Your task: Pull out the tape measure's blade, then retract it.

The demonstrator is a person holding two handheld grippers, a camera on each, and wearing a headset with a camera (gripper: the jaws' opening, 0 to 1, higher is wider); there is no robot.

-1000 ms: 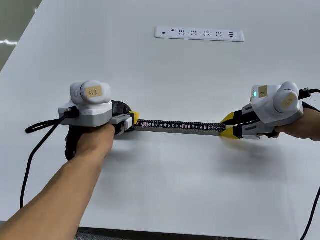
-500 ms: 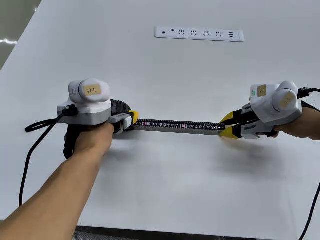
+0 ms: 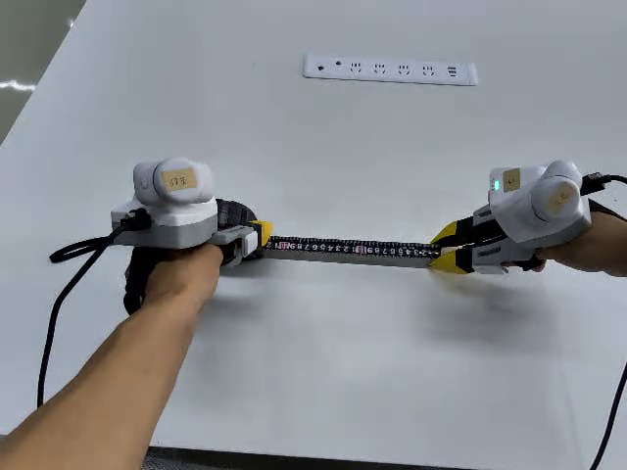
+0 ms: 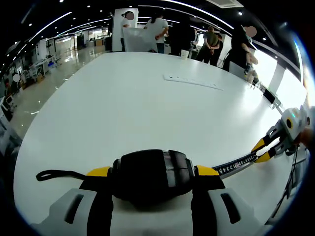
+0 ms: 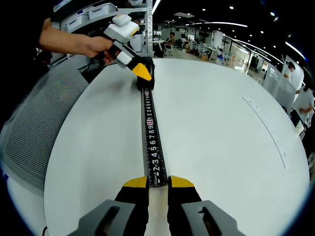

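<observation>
On the white matte table [image 3: 333, 372], between the two grippers: tape measure [image 3: 238, 225], one item.

- **Case** [image 4: 152, 174]: black, rounded, ribbed rubbery grip. It is clamped crosswise between the jaws of the left gripper [image 3: 257, 235].
- **Blade** [image 3: 353, 247]: dark, thin, stiff strip with pale printed numerals, on or just above the tabletop. Its tip is pinched in the yellow-tipped right gripper [image 3: 446, 247].
- **Change over the last second:** practically none; blade span and both grippers are much as before.
- **Judgement:** the pull-out looks finished or paused, and retraction has not yet begun.
- **Wrist strap** [image 4: 59, 173]: black, trails from the case.
- **Power strip** [image 3: 390, 69]: white, well apart.
</observation>
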